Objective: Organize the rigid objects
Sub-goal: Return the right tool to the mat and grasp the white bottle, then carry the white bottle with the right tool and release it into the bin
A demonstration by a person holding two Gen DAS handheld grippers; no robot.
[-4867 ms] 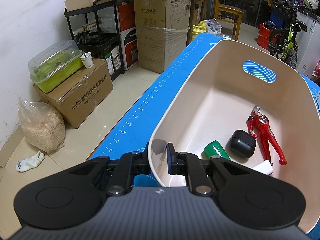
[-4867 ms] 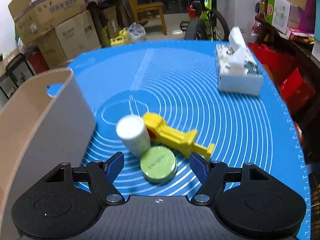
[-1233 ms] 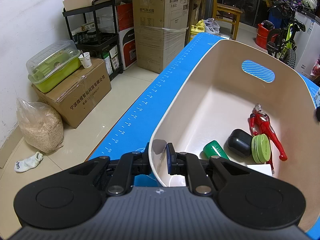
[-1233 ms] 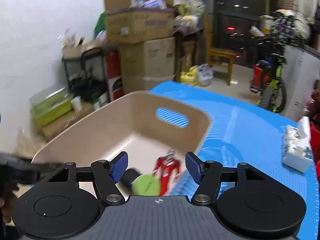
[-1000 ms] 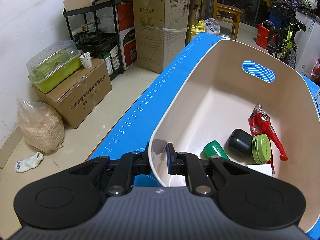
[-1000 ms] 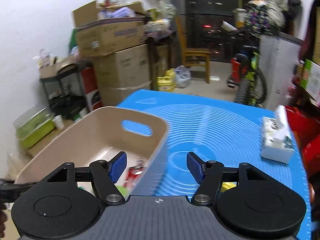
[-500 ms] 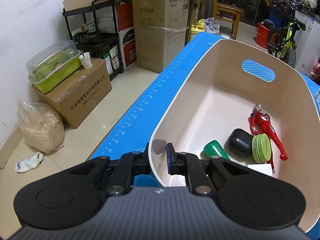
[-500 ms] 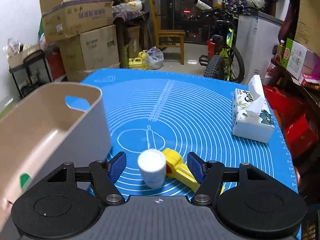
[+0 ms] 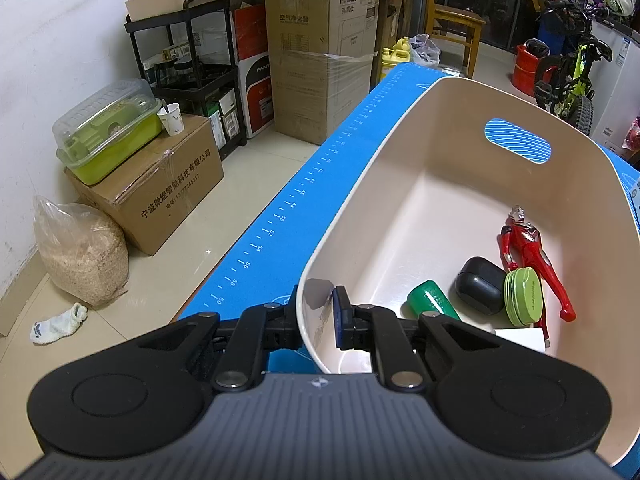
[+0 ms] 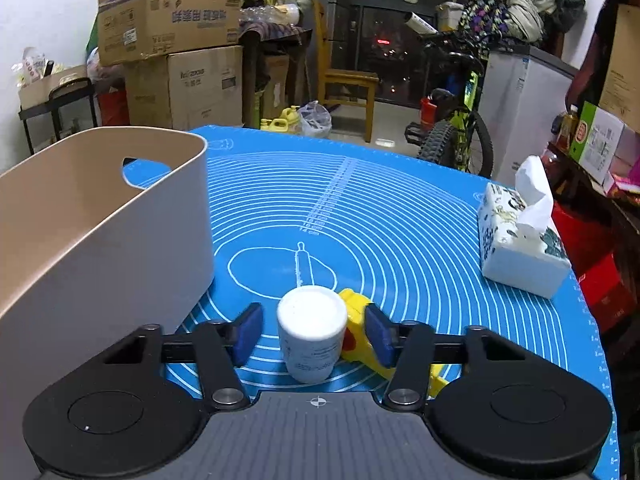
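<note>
Over on the left, left gripper (image 9: pixel 316 316) clamped onto the near rim of the beige bin (image 9: pixel 400 136), one finger outside the wall, one inside. Bin parked along the left edge of the blue mat (image 10: pixel 400 216). Inside it, toward the near right corner: green cylinder (image 9: pixel 432 300) lying down, black case (image 9: pixel 480 286) just beside it, green round tin (image 9: pixel 522 296) up on edge against the case, red figure (image 9: pixel 528 252) stretched along the right wall, something white (image 9: pixel 524 338) at the near end, mostly hidden. Moving right, right gripper (image 10: pixel 312 330) spread wide near the mat's front edge, white jar (image 10: pixel 312 334) standing upright between the blue pads (image 10: pixel 248 330), neither pad touching it. Yellow toy (image 10: pixel 356 312) lying just behind and right of the jar, partly behind the right finger. Far right edge, tissue box (image 10: pixel 520 252) well apart from everything
</note>
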